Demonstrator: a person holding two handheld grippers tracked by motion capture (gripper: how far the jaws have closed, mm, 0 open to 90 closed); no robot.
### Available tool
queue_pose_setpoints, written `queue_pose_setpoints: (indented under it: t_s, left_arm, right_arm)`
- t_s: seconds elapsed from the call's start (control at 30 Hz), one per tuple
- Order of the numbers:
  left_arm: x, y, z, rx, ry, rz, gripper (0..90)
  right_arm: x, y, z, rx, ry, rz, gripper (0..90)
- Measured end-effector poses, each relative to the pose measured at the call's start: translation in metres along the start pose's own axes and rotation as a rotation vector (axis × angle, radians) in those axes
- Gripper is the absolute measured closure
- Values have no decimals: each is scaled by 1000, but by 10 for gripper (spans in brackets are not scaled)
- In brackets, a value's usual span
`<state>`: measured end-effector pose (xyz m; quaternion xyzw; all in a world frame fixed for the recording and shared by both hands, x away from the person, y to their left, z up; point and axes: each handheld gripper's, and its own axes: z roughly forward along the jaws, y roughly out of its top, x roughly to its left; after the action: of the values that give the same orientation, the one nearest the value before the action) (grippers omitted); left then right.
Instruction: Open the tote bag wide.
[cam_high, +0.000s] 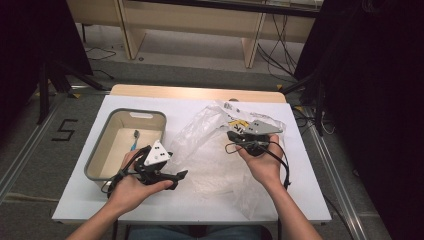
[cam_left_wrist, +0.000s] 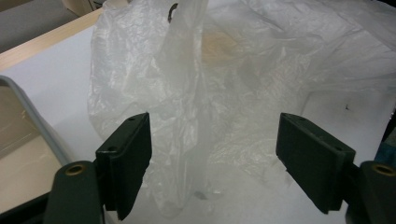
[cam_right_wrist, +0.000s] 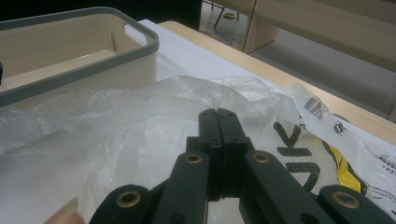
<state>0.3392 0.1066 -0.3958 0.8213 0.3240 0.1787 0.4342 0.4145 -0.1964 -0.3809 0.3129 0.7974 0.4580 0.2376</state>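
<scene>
A crumpled clear plastic bag (cam_high: 200, 142) with black and yellow print lies on the white table top. My right gripper (cam_high: 231, 135) is shut on a fold of this bag (cam_right_wrist: 116, 135) at its upper edge; in the right gripper view the jaws (cam_right_wrist: 218, 114) meet with film pinched at their tips. My left gripper (cam_high: 180, 176) is open near the bag's left side. In the left gripper view its jaws (cam_left_wrist: 212, 154) stand wide apart with a raised fold of the bag (cam_left_wrist: 187, 84) between and beyond them, untouched by the pads.
A beige bin with a grey rim (cam_high: 100, 150) stands at the table's left, and a small blue-handled item (cam_high: 135, 140) lies inside it. The bin's rim (cam_right_wrist: 93, 60) lies close beyond the bag. The table's wooden far edge (cam_high: 200, 92) borders the floor.
</scene>
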Motion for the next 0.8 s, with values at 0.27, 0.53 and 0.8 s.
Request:
queue_pose_setpoints:
  t_s: [0.27,0.53,0.8]
  left_arm:
    - [7,-1,-4,8,24,-23,268]
    - [16,-1,-8,7,49,-33,271]
    - [23,-1,-11,10,71,-46,270]
  right_arm:
    - [-1,0,-1,-2,-3,4,900]
    - [-2,0,-2,-2,-7,3,900]
    - [-3,-2,-4,-1,-12,6,900]
